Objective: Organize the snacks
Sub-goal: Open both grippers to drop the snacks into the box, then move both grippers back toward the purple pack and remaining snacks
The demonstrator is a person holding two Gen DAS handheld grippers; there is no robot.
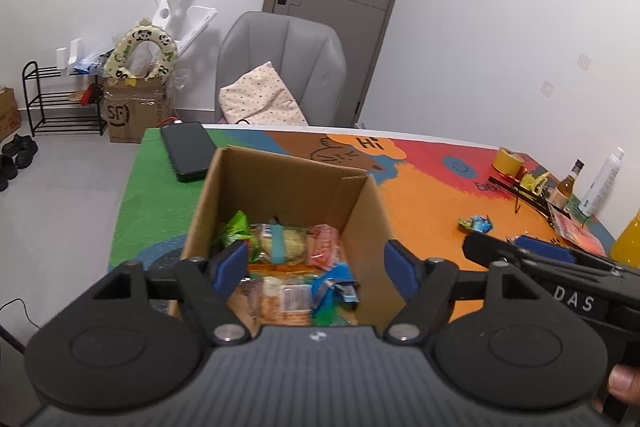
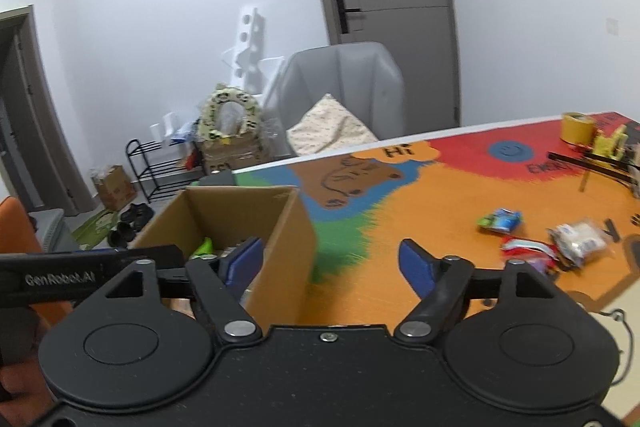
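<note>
An open cardboard box (image 1: 288, 179) stands on the colourful table mat (image 1: 432, 203). Inside lie several snack packets: a green one (image 1: 236, 231), a clear one with a blue band (image 1: 280, 243), a red one (image 1: 326, 247) and an orange one (image 1: 280, 303). My left gripper (image 1: 316, 263) hangs open above the box's near end, with nothing between its pads. My right gripper (image 2: 330, 259) is open too, straddling the right wall of the box (image 2: 280, 247). Loose on the mat to the right lie a blue-green packet (image 2: 500, 219), a red packet (image 2: 524, 247) and a clear white packet (image 2: 580, 245).
A black phone (image 1: 188, 151) lies left of the box at the far edge. At the far right stand a yellow tape roll (image 1: 508, 159), a brown bottle (image 1: 566, 183), a white bottle (image 1: 602, 183) and an orange bottle (image 1: 630, 243). A grey chair (image 1: 280, 67) sits behind the table.
</note>
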